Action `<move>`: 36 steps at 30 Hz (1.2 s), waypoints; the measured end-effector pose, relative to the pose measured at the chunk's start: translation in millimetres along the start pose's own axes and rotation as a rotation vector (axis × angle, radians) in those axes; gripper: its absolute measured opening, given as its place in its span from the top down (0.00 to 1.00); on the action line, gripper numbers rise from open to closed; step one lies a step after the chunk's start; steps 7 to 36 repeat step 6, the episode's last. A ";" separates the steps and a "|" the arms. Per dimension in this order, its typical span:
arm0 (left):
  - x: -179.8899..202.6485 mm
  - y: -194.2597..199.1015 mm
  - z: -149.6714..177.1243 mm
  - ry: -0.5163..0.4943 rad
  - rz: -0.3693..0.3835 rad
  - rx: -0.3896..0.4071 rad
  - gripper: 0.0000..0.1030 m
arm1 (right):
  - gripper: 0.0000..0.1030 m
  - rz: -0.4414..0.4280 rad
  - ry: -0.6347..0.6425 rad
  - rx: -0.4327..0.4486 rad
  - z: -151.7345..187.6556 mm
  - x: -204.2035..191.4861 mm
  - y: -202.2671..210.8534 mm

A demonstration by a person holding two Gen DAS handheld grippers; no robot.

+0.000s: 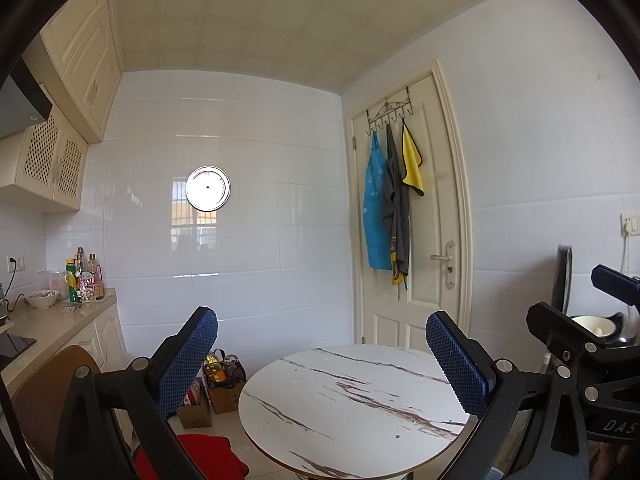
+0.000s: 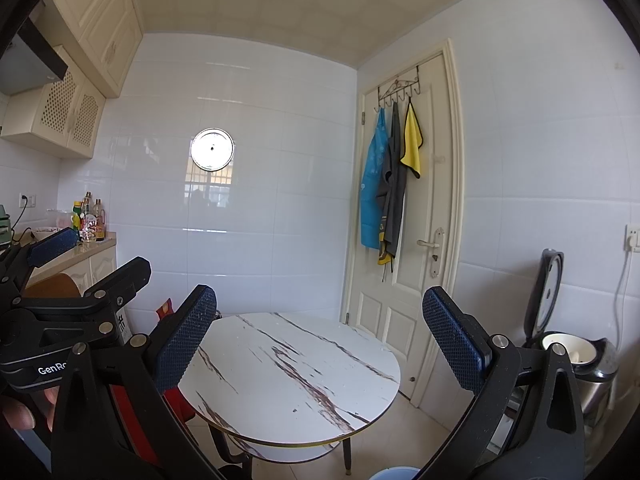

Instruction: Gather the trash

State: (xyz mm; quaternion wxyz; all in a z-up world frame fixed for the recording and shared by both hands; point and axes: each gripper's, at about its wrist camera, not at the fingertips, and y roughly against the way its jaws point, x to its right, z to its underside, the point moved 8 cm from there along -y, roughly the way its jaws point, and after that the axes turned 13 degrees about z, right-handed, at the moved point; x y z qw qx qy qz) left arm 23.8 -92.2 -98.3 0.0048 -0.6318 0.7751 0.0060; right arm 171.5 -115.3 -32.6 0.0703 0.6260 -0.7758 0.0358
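Both grippers are held up over the round marble-patterned surface (image 1: 352, 404), and neither carries anything. The left gripper (image 1: 322, 360) has its blue-padded jaws spread wide with only bare tabletop between them; the right gripper (image 2: 320, 340) is just as wide apart and just as empty.

As for the trash itself, none can be made out. The surface ahead of and below both grippers shows only its dark veining and a couple of tiny dark specks (image 2: 295, 411), too small to tell whether they are crumbs or marks. So no direction or long axis can be given for the task's thing, since no piece of it is visible.

Judging from this, either the tabletop has already been cleared or collecting has not begun; the pictures cannot settle which. A blue rim (image 2: 394, 473) directly below the right gripper, at the picture's bottom edge, may be a bin, though too little shows to be sure
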 end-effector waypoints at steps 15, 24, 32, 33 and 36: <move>-2.4 -2.4 0.1 -0.001 0.003 -0.002 0.00 | 0.00 0.001 -0.001 -0.001 0.4 0.0 -0.4; -2.4 -2.4 0.1 -0.001 0.003 -0.002 0.00 | 0.00 0.001 -0.001 -0.001 0.4 0.0 -0.4; -2.4 -2.4 0.1 -0.001 0.003 -0.002 0.00 | 0.00 0.001 -0.001 -0.001 0.4 0.0 -0.4; -2.4 -2.4 0.1 -0.001 0.003 -0.002 0.00 | 0.00 0.001 -0.001 -0.001 0.4 0.0 -0.4; -2.4 -2.4 0.1 -0.001 0.003 -0.002 0.00 | 0.00 0.001 -0.001 -0.001 0.4 0.0 -0.4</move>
